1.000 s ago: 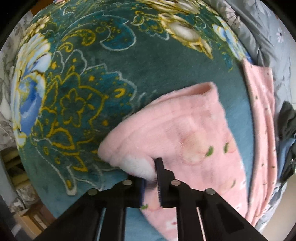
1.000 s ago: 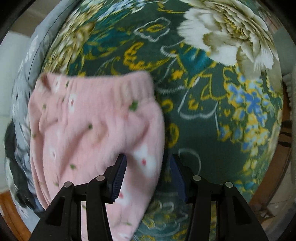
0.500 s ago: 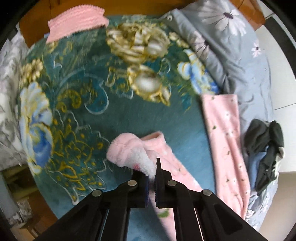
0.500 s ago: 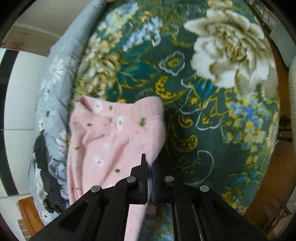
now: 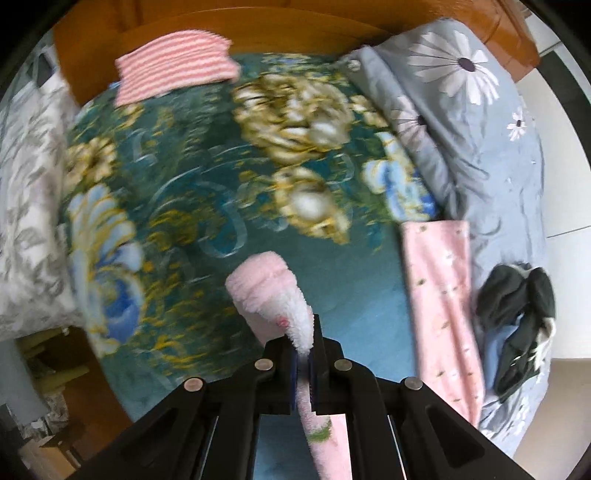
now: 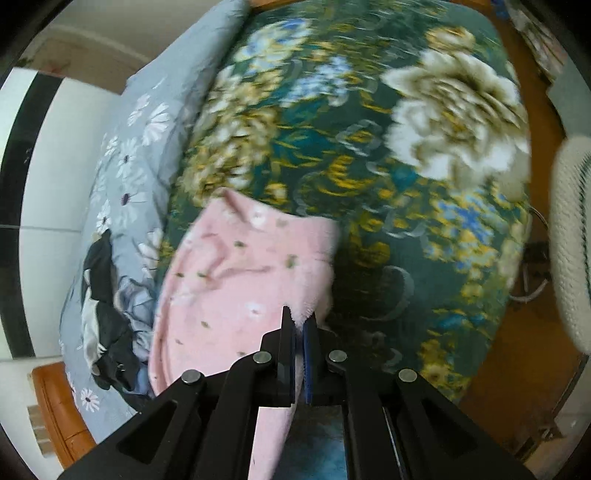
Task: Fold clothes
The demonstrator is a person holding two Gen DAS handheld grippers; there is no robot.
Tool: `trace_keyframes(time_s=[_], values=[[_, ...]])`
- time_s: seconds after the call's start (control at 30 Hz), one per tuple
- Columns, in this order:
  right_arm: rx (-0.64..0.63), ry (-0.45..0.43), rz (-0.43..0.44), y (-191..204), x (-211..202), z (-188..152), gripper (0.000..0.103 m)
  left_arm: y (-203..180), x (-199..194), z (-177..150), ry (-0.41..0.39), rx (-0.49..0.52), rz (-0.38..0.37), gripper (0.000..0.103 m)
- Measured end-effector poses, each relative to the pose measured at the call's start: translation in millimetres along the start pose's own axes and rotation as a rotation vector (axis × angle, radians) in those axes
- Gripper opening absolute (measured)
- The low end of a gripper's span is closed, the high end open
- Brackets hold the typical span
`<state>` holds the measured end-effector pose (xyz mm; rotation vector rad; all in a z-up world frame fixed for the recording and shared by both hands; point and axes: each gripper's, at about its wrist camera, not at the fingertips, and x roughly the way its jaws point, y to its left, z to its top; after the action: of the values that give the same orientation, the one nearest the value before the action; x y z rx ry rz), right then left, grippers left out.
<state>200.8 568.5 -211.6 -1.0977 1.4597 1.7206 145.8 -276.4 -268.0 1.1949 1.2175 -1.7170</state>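
Observation:
A pink fleece garment with small flowers (image 6: 236, 280) lies on a green floral blanket (image 6: 369, 155), its near edge lifted off the bed. My left gripper (image 5: 303, 343) is shut on one corner of it, and the bunched pink fleece (image 5: 269, 295) with its white inner side rises above the jaws. My right gripper (image 6: 300, 325) is shut on the opposite corner, the cloth hanging down between the fingers. The other leg of the pink garment (image 5: 441, 302) lies flat to the right in the left wrist view.
A folded pink striped cloth (image 5: 173, 70) rests at the head of the bed by the wooden headboard (image 5: 258, 22). A grey daisy quilt (image 5: 476, 110) runs along one side with dark clothes (image 5: 517, 325) heaped on it. A white fan (image 6: 572, 236) stands beside the bed.
The right jaws went from open around the garment's edge to shut on it. Both grippers then rose with their corners, so the bed looks smaller and more of the room shows.

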Motion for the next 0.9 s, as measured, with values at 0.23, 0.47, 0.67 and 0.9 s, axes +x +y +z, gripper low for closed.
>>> trace_keyframes(time_s=[0.23, 0.47, 0.67, 0.9], values=[[-0.078, -0.005, 0.042, 80.5, 12.0, 23.5, 0.003, -104.4, 20.4, 29.9, 0.016, 0.079, -0.009, 0.005], [-0.098, 0.039, 0.007, 136.1, 63.8, 38.2, 0.003, -219.5, 91.0, 65.7, 0.073, 0.142, 0.011, 0.005], [-0.11, 0.073, -0.059, 165.2, 114.0, 42.0, 0.003, -293.2, 161.4, 76.6, 0.122, 0.222, 0.069, 0.005], [-0.141, 0.087, -0.13, 185.8, 156.0, 54.3, 0.003, -322.6, 214.8, 78.6, 0.142, 0.285, 0.044, 0.008]])
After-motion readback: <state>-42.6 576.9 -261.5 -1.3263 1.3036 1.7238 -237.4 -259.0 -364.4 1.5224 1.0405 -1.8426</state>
